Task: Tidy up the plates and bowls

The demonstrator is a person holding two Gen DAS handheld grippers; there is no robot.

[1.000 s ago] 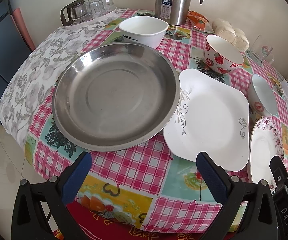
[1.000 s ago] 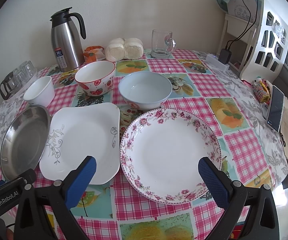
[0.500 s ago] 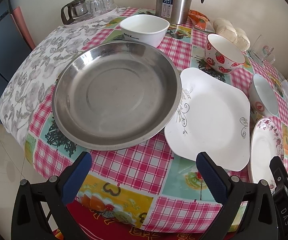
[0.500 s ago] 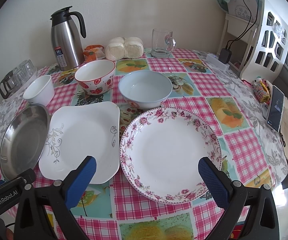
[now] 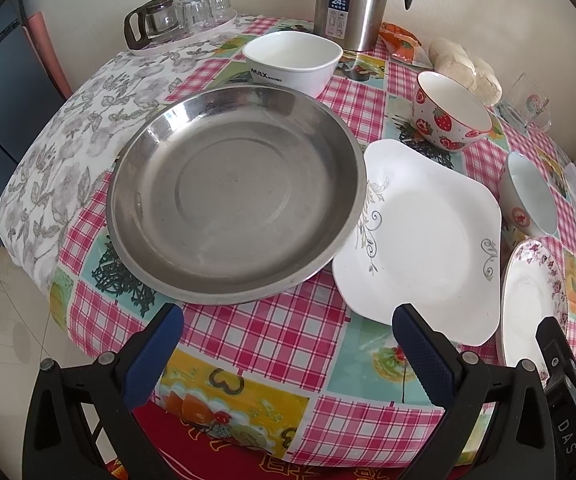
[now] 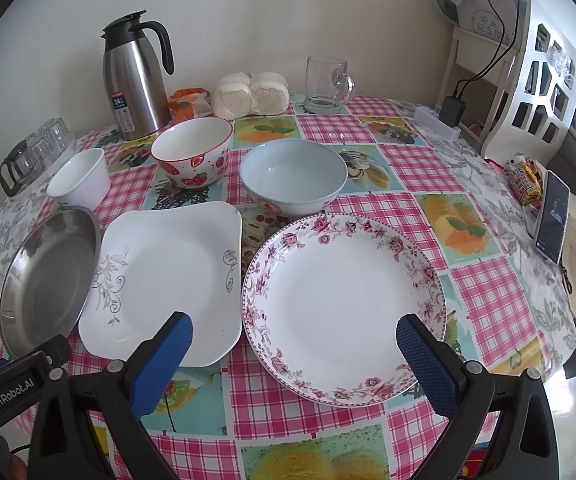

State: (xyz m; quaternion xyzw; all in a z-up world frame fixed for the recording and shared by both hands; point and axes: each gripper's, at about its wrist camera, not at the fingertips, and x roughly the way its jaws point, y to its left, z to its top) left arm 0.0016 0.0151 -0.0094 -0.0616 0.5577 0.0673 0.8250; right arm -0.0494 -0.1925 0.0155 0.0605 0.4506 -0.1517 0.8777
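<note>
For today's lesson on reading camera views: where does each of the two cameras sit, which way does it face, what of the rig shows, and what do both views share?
Left wrist: sits on the left claw, open, at the table's near edge, looking at the steel plate; its blue fingers show.
Right wrist: sits on the right claw, open, facing the floral plate; its fingers and a corner of the other claw show.
Shared: the square white plate, strawberry bowl and steel flask.
</note>
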